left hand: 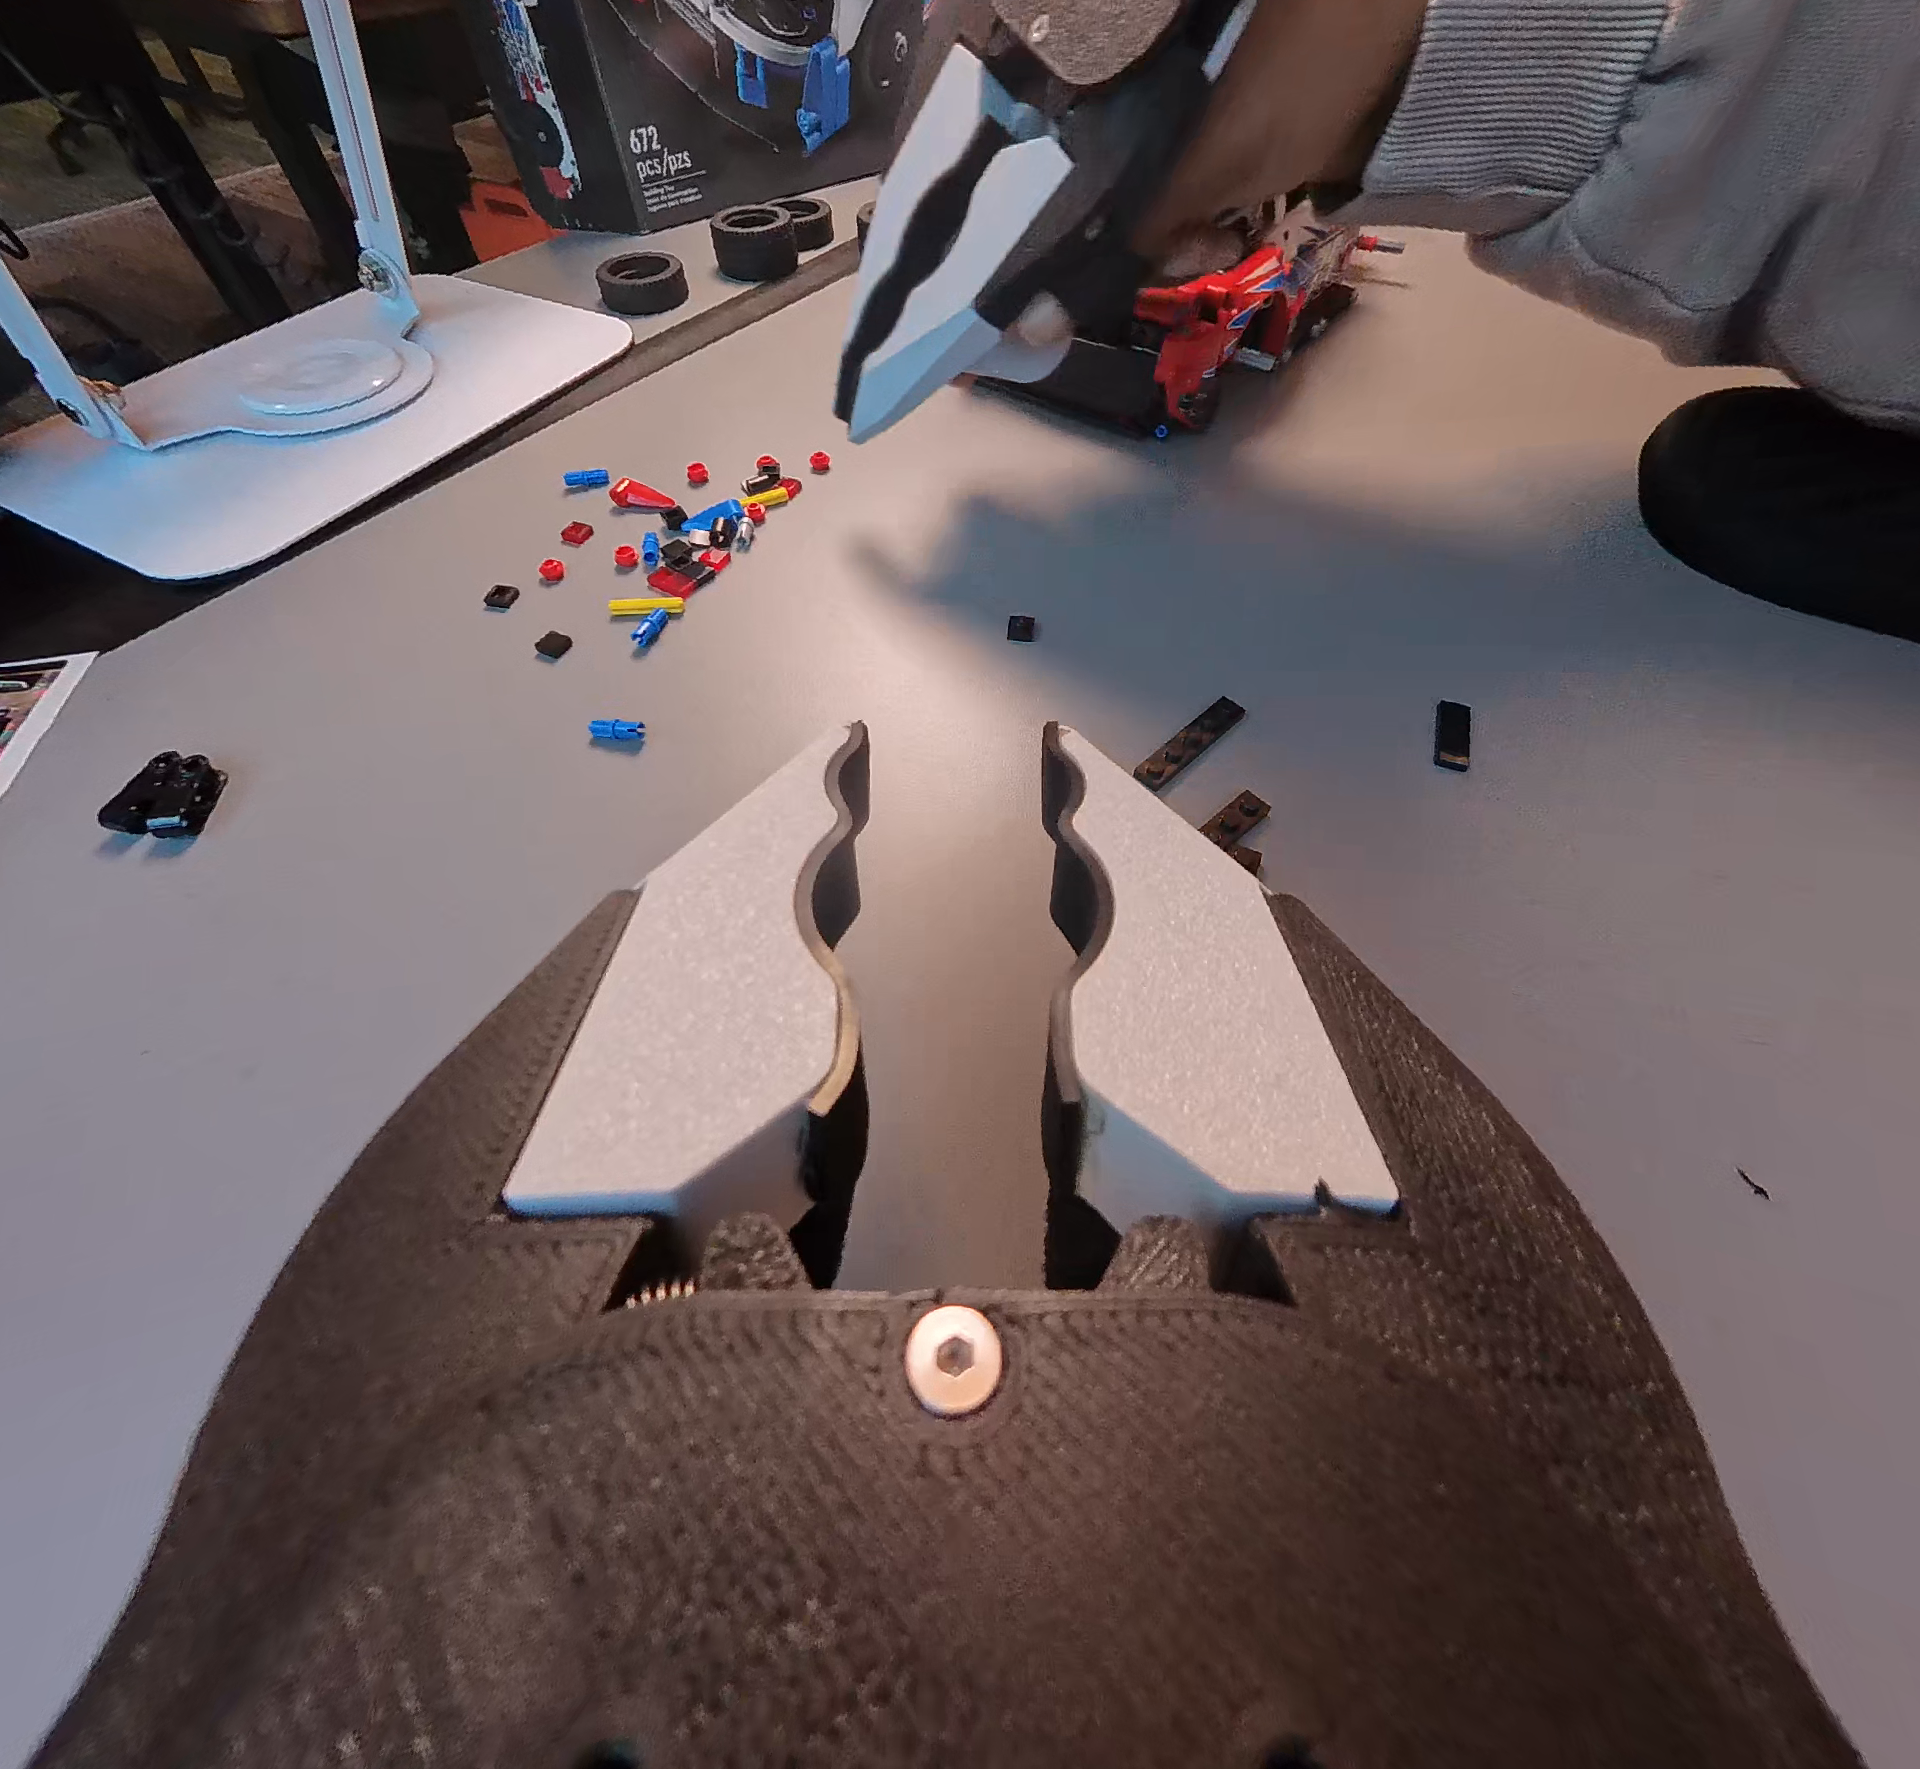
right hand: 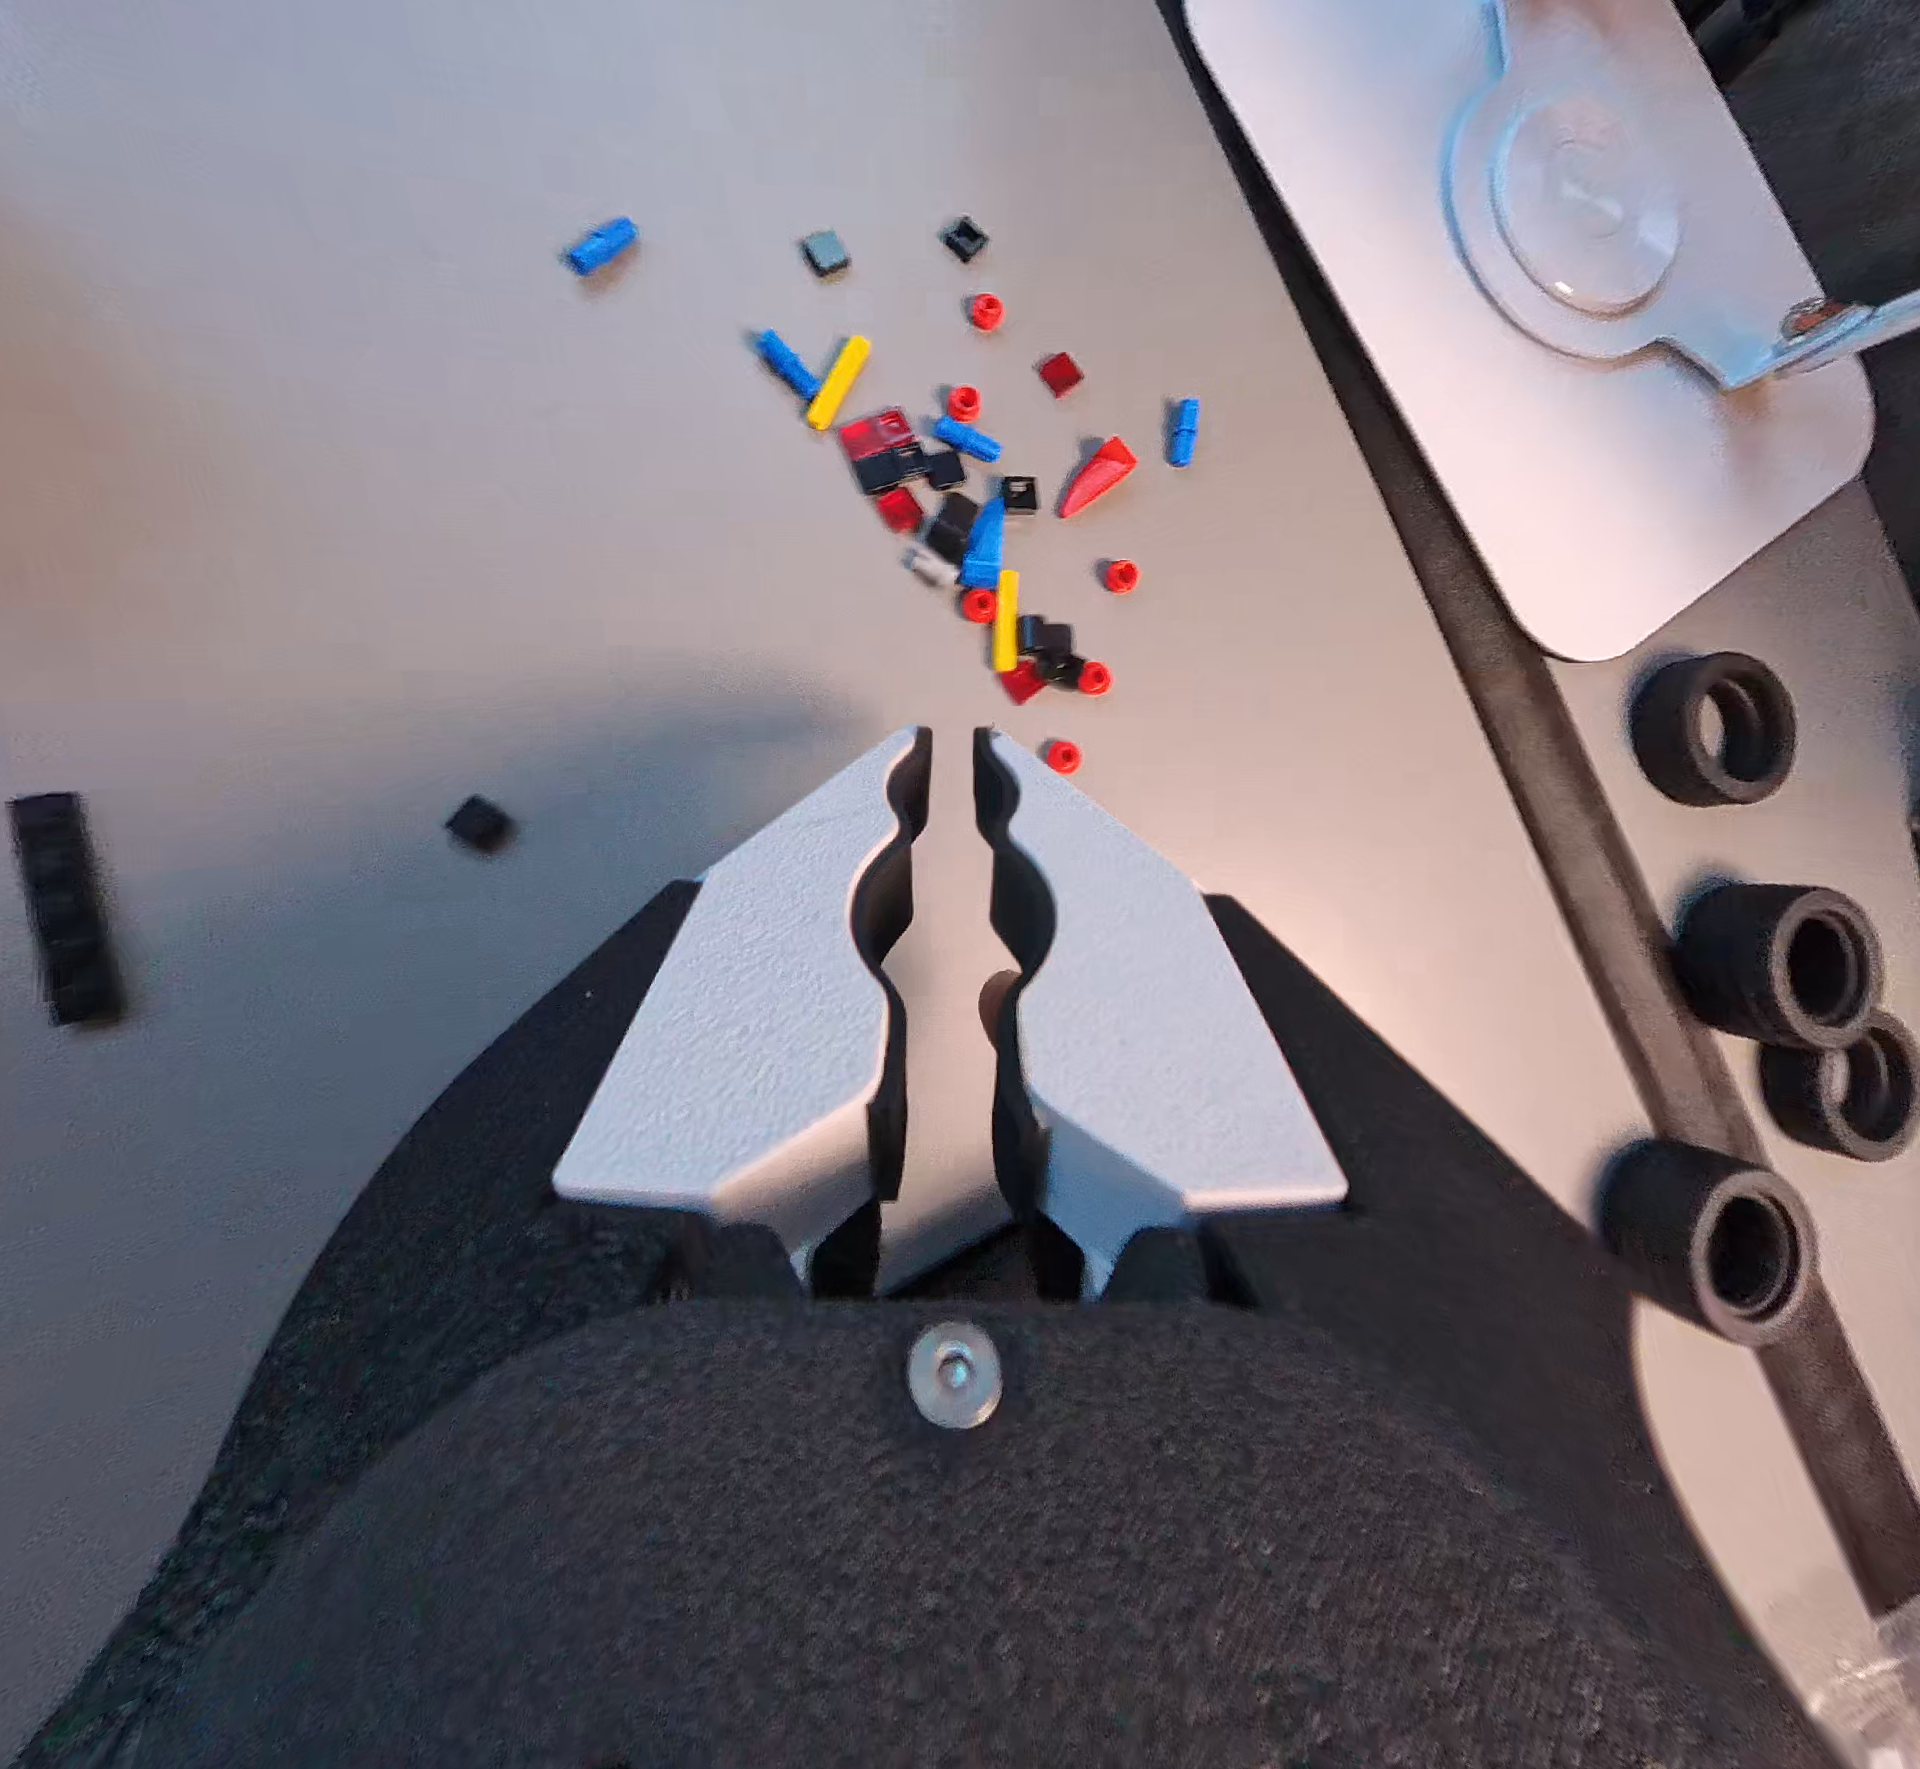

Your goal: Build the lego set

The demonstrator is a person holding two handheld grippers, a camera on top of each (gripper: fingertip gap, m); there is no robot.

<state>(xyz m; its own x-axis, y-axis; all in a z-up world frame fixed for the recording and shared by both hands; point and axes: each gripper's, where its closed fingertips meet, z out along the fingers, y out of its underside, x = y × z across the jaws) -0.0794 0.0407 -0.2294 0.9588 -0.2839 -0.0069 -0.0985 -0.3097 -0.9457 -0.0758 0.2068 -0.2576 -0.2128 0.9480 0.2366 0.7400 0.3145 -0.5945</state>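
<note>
A grey table is carrying scattered loose pieces, lying at twelve o'clock of the right gripper, which is hovering narrowly parted and empty. The left gripper is gaping wide, empty; the red car model is sitting at one o'clock.

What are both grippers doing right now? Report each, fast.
Left gripper: open, fingers wide apart, holding nothing.
Right gripper: open by a narrow gap, holding nothing, tips just short of the loose lego pieces.
</note>
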